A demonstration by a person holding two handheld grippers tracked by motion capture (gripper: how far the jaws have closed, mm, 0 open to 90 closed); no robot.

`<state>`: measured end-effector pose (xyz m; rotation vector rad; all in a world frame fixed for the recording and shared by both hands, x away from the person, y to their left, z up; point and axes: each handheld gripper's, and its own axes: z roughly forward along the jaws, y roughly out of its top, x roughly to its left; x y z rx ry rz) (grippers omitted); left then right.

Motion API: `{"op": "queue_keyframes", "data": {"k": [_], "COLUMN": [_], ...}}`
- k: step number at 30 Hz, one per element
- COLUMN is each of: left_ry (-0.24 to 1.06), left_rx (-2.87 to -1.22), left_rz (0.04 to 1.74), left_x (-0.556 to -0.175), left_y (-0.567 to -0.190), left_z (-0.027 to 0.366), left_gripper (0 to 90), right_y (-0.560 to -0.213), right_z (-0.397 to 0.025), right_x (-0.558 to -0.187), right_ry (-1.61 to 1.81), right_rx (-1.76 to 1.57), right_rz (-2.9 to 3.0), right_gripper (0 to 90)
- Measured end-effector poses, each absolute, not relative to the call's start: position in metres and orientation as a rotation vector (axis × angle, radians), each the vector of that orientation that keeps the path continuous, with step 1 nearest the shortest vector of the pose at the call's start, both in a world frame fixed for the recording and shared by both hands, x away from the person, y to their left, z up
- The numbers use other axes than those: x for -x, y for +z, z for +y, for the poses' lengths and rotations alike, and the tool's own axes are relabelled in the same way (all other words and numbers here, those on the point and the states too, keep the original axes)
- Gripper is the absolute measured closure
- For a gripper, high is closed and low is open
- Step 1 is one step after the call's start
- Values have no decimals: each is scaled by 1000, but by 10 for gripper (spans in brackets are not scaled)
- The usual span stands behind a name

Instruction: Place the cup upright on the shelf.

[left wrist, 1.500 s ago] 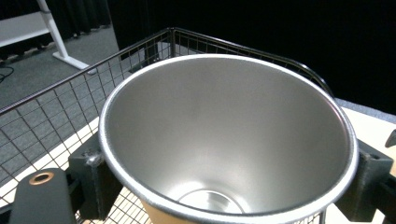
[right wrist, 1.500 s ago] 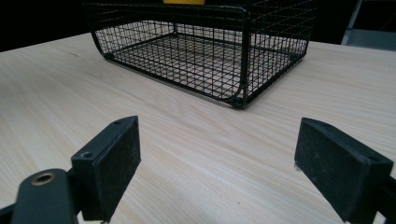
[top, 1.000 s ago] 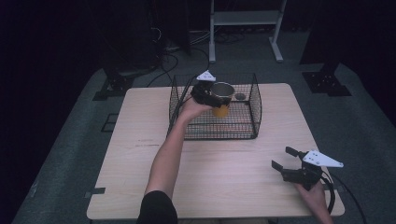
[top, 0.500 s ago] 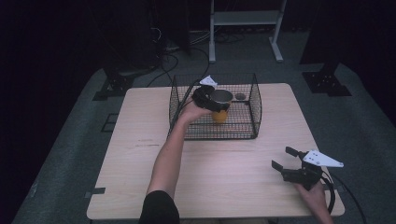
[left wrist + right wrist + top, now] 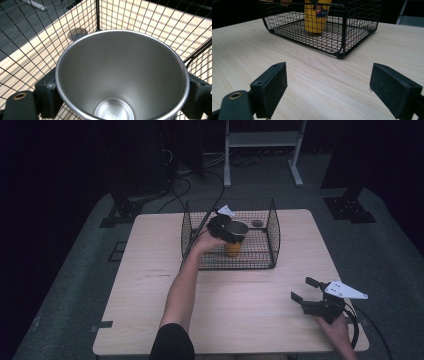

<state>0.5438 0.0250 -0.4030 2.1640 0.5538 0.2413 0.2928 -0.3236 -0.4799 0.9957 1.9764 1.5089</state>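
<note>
Clearly the left tongs point(image 5: 231, 231) are clamped across a steel-lined yellow cup point(image 5: 233, 246), one black pad pressed against each side of its rim point(image 5: 122, 75), so the cup hangs upright with its mouth open to the camera riding on them. Gripping at the rim rather than the body looks deliberate: it leaves the yellow wall and base free, so the cup can be set down flat without the pads fouling the mesh floor. The cup sits inside the black wire basket point(image 5: 274, 237), toward its middle, and in the right gripper view its base point(image 5: 314, 23) appears to rest on or just above the wire floor; I cannot tell which. The person's left forearm point(image 5: 182, 285) reaches over the basket's near-left wall to get there.

The right tongs point(image 5: 304, 290) are spread wide with nothing between them, resting low at the near right corner of the counter point(image 5: 150, 285), well apart from the basket. That reads as a parked pose, keeping clear of the working arm.

A small dark round thing point(image 5: 257, 223) lies on the basket floor near the far wall, apart from the cup.
</note>
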Motion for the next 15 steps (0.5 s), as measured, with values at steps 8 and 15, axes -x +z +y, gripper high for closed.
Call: {"op": "queue_keyframes", "data": {"k": [8,15], "left_ry": [262,276], "left_rx": [-2182,-2201], "left_rz": [554,541], "left_x": [-544,-543], "left_y": [-403,-402], "left_z": [26,27], "left_gripper": [117,117], "right_y": [-480,-480], "right_z": [-324,-324], "right_x": [-293,-293], "right_ry": [1510,1510], "right_rx": [-996,-996], "right_rz": [1976,1976], "right_gripper": [134,134]}}
